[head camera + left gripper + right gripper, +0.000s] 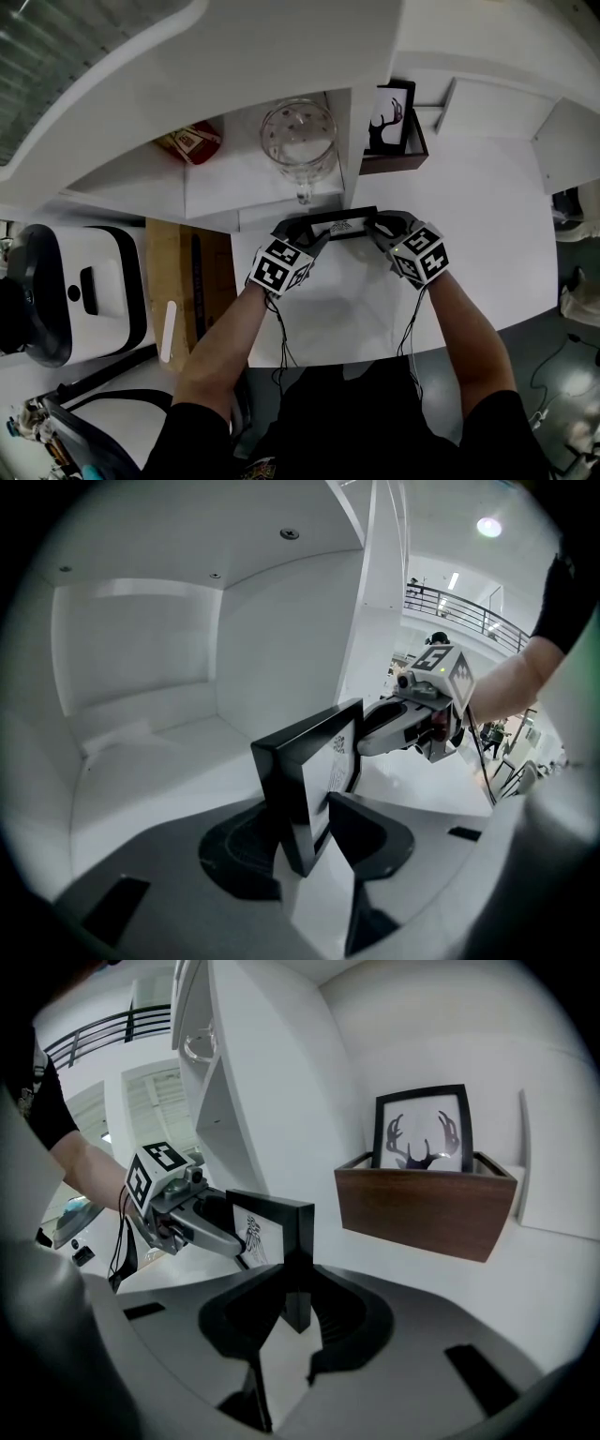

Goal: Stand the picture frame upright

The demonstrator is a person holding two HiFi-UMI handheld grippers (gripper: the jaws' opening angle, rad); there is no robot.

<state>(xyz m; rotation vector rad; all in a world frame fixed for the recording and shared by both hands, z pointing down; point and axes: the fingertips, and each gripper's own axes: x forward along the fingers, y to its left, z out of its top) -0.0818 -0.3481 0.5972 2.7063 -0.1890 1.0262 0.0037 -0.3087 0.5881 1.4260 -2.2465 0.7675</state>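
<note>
Well, at the left, in the white shelf's (216,183) open bay, lies a glossy red packet (190,142) whose label is too small to read. Beside it stands a clear, round glass mug (298,139). In front of them, over the smooth white desk (487,206), my left gripper (302,228) pinches the left end of the picture frame (342,225). It is a matte black, square-edged moulding around a white print with a small dark drawing, and its lettering is unreadable. My right gripper (382,225) clamps the other end, and the frame stands nearly upright between them. Farther right, a black-framed antler print (392,120) sits in a brown wooden box (398,161).
</note>
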